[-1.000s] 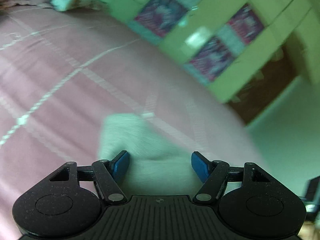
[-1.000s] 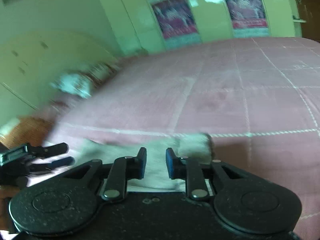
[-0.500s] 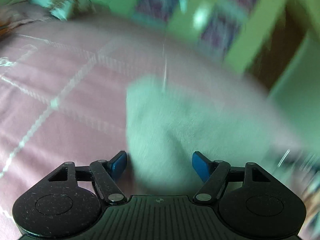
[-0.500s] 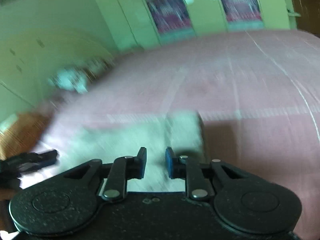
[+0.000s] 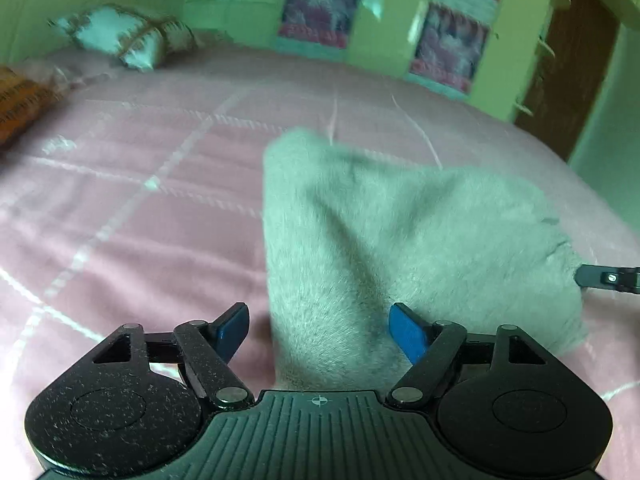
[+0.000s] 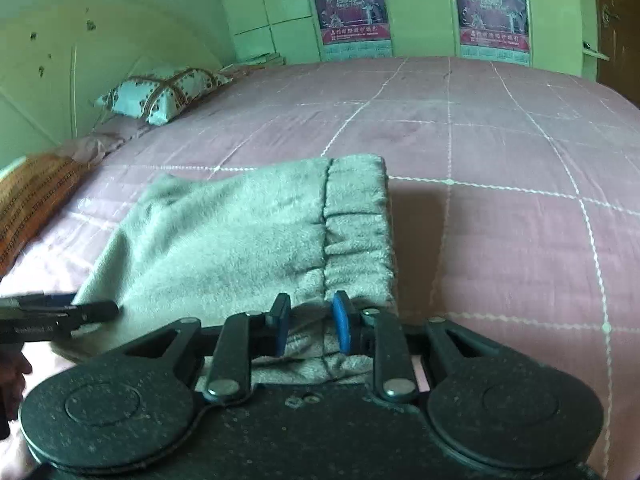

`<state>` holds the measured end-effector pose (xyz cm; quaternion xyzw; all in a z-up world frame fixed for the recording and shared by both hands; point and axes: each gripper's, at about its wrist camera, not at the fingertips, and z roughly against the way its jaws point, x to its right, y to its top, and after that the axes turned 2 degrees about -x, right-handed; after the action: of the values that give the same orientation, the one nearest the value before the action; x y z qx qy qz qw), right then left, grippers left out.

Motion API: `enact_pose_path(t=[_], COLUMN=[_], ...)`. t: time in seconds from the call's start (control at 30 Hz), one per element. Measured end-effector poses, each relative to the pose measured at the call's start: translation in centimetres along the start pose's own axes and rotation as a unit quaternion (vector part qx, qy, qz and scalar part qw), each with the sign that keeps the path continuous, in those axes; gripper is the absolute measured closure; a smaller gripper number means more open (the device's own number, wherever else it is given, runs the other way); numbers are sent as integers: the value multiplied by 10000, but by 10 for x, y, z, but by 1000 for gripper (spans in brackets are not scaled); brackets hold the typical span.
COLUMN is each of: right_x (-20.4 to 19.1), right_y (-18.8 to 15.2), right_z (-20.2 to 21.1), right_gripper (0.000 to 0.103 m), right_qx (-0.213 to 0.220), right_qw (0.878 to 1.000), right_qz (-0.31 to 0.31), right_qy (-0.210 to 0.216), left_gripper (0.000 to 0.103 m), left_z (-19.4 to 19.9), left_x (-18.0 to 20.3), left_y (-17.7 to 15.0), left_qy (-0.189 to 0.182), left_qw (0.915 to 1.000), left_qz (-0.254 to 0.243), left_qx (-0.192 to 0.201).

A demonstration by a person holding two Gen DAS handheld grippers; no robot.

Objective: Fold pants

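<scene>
**Grey pants on the pink bed, a claw at each end**

The right claw stood partly parted, fleece bunched between its blue pads at the elastic waistband; whether it gripped could not be told. The left claw gaped wide, holding nothing, over the other end. The pants lay folded on the bed, a pillow well beyond.

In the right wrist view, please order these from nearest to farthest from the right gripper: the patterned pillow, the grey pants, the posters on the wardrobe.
1. The grey pants: at the right gripper, waistband between its fingers.
2. The patterned pillow: far left, at the head of the bed.
3. The posters: beyond the bed, on the wardrobe doors.
</scene>
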<state>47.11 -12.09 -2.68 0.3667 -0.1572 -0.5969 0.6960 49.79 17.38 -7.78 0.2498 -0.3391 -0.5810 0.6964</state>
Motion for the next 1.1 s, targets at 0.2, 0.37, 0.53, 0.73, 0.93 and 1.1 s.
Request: enact_pose_path(t=[0.2,0.37,0.53,0.73,0.93,1.1], right_x=[-24,-1,2,14,-4,-36], right_y=[-23,-37,-47,-90,-158,-200], right_z=[13,2,38,92,174,243], right_gripper=[86,86,82,64,34,11], right_qx=[48,-299,12,278,412,877], right_qw=[9977,9995,9996,9963,9936,9902], right_qz=[663,92,50,-685,-960,-1030], right_qy=[164,41,282,442,434,352], left_gripper=[26,18,18,16,0,0], left_z=[7,18,52,113,185,248], left_x=[17,-6,-19,-26,-8,26], left_y=[-17,-26,-41,-88,-147,-175], left_qy=[65,92,239,362,412,120], left_qw=[9992,9999,9991,9985,9986,9993], left_qz=[-405,75,197,298,300,-41], left_qx=[-32,-16,272,284,118,356])
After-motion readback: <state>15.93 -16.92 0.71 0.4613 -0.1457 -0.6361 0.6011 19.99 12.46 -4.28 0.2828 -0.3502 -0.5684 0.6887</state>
